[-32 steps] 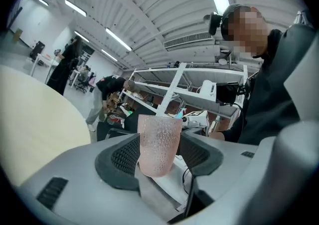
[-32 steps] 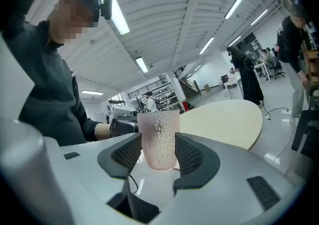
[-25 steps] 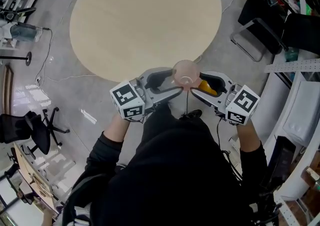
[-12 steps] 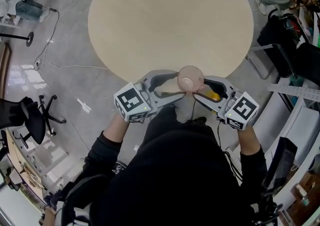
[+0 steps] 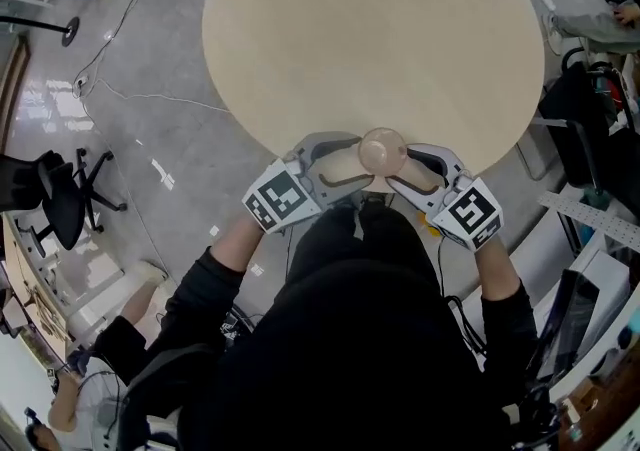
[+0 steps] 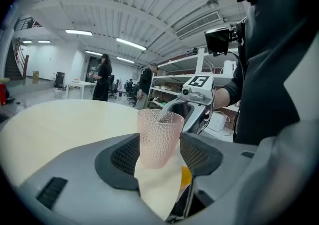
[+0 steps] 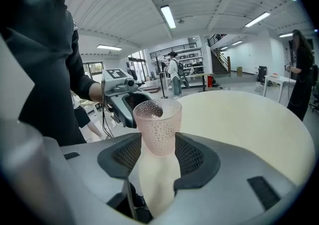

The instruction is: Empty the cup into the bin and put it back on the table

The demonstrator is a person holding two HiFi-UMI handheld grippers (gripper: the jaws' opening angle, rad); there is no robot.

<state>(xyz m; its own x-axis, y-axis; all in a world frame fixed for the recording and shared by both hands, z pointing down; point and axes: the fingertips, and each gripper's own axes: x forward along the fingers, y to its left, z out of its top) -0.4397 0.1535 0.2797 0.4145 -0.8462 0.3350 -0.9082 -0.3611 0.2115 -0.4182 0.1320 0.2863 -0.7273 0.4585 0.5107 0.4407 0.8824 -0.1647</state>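
Observation:
A pink dimpled plastic cup (image 5: 382, 151) stands upright between both grippers, just over the near edge of the round beige table (image 5: 380, 29). My left gripper (image 5: 357, 167) grips it from the left and my right gripper (image 5: 405, 177) from the right. In the left gripper view the cup (image 6: 159, 136) sits between the black ribbed pads (image 6: 124, 156) of the left gripper (image 6: 159, 151), which press its sides. The right gripper view shows the same cup (image 7: 158, 126) squeezed by the right gripper (image 7: 158, 151). I see nothing inside the cup.
A black office chair (image 5: 55, 204) stands on the grey floor at the left, with cables (image 5: 120, 79) beside the table. Dark chairs and bags (image 5: 590, 109) crowd the right side. A crouching person (image 5: 130, 339) is at the lower left. No bin is in view.
Both grippers have carried the cup forward from over the floor to the table's near edge. The table now fills more of the head view. The hold on the cup is unchanged.

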